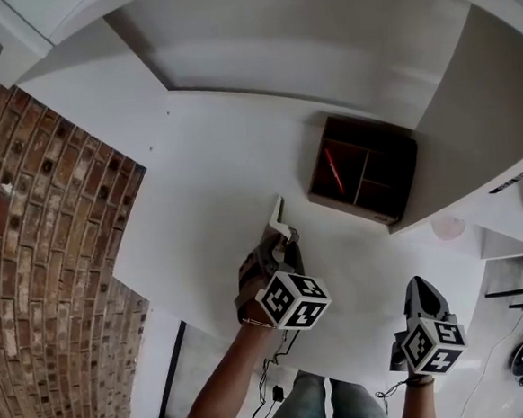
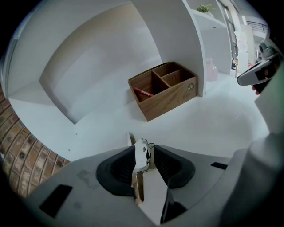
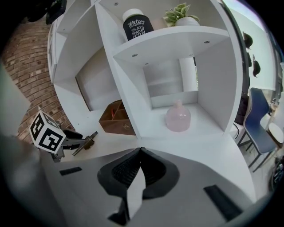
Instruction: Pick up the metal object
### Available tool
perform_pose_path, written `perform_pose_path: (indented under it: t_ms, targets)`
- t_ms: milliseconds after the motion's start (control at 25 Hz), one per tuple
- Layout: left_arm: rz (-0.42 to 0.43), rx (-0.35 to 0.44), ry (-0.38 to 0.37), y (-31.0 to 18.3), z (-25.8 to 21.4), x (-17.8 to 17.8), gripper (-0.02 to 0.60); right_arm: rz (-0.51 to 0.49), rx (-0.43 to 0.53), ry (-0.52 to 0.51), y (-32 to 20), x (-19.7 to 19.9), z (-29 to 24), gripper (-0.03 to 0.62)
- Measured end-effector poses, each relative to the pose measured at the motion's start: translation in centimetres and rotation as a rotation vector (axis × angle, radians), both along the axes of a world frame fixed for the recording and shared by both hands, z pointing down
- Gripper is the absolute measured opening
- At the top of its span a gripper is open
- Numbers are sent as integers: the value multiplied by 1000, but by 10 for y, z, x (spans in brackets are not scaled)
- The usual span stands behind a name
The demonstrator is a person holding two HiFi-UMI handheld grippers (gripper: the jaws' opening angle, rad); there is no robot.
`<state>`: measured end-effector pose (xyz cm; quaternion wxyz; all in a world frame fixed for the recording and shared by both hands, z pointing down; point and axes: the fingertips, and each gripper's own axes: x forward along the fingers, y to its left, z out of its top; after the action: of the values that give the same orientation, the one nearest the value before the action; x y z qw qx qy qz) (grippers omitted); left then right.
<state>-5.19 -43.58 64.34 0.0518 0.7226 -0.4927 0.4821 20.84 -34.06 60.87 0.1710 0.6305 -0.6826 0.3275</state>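
The metal object [image 1: 278, 217] is a thin silvery bracket, and my left gripper [image 1: 285, 240] is shut on it above the white desk [image 1: 205, 181]. In the left gripper view the bracket [image 2: 141, 158] stands upright between the dark pads, its tip poking out forward. The right gripper view shows the left gripper [image 3: 66, 142] from the side, with the metal object [image 3: 86, 142] sticking out of it. My right gripper [image 1: 422, 297] hangs lower right, off the desk edge. Its jaws [image 3: 140, 166] are shut with nothing between them.
A wooden divided box [image 1: 364, 168] holding a red pen [image 1: 333, 171] stands on the desk beyond the left gripper. White shelving [image 3: 177, 44] rises at the right with a pink vase [image 3: 178, 116], a dark jar [image 3: 136, 24] and a plant [image 3: 181, 15]. A brick wall [image 1: 41, 266] stands left.
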Motion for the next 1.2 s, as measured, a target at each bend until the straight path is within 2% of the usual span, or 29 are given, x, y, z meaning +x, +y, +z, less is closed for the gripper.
perform_pose_path:
  t_ms: [480,760,1000,1200]
  targets:
    - [-5,-18,-112,-7,14,3,129,35,-22,5,15,15,9,2]
    - [-32,-3,-136,-11,13,-2,87,32,-24,1,17,16,11,2]
    - [-40,1,-112,-13,12,-3,72,24,-22,3,15,16,11,2]
    - [-37,3,-130,-12,12,-3,67,25,-20,6,14,18,10,2]
